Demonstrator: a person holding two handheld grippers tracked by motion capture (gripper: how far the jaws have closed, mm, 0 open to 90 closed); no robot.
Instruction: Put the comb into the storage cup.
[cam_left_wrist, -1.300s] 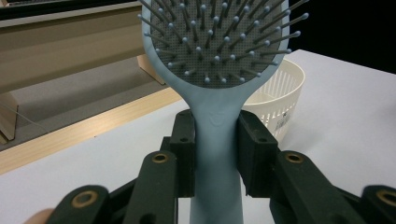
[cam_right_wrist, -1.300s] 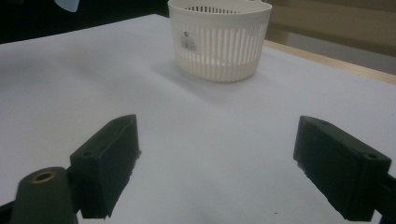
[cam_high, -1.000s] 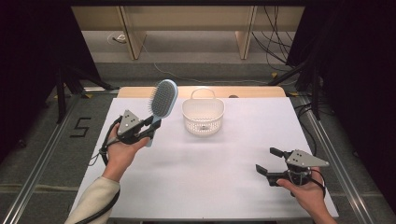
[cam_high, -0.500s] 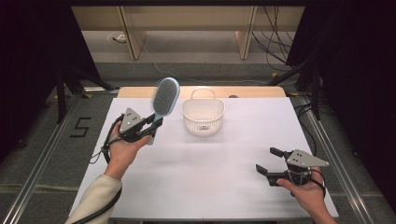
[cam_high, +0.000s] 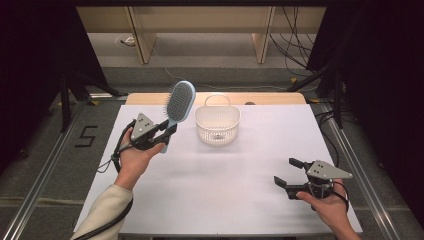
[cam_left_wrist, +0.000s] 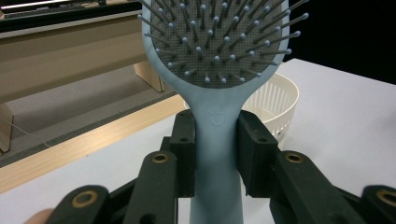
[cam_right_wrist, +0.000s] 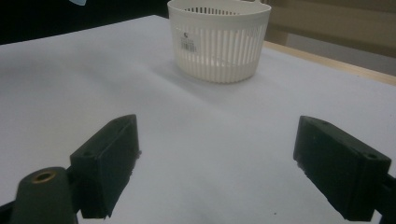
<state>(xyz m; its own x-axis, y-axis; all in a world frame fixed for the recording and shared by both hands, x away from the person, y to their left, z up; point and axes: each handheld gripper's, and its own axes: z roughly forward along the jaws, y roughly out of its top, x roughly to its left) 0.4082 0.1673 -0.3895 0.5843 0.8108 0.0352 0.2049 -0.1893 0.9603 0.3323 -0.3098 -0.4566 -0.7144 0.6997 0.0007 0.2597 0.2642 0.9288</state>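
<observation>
Pale blue hairbrush (cam_high: 179, 102), cream slatted basket (cam_high: 217, 123), white table (cam_high: 235, 200).

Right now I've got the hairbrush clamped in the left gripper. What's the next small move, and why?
Probably carry the hairbrush a little to the right, toward the white basket. The left gripper clamps its handle, with the head raised off the table, just left of the basket. The right gripper sits open, well clear near the front edge.

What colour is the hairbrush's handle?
Pale blue; the hairbrush handle shows best in the left gripper view, clamped between the jaws.
</observation>
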